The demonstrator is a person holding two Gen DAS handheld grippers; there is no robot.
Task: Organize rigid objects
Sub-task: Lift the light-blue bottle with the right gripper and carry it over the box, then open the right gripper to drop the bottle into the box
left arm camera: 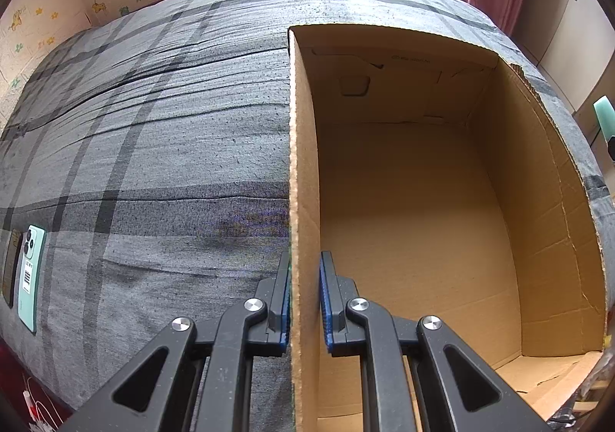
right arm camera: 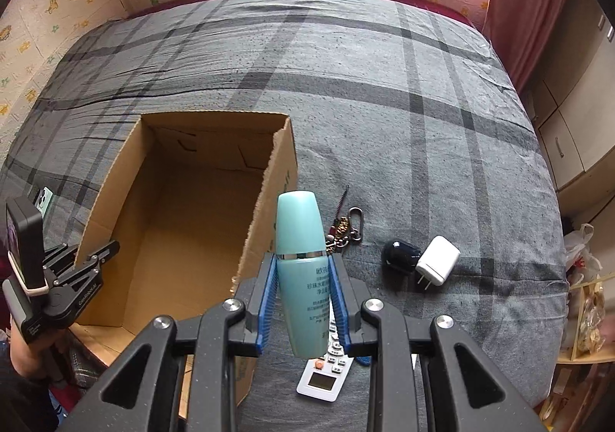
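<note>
While my left gripper (left arm camera: 304, 301) clamps the cardboard box (left arm camera: 403, 201) wall, my right gripper (right arm camera: 303, 301) grips the teal lotion bottle (right arm camera: 301, 270) beside the rim; I should clear it before releasing.

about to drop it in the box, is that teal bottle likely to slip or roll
The teal bottle looks smooth, glossy and tapered, so it may slide between the right gripper pads. Rounded, it would probably roll in the cardboard box.

Home bedroom: plaid-sheeted bed (right arm camera: 384, 93), cartoon wallpaper (right arm camera: 57, 9), red curtain (right arm camera: 526, 1), window.
</note>
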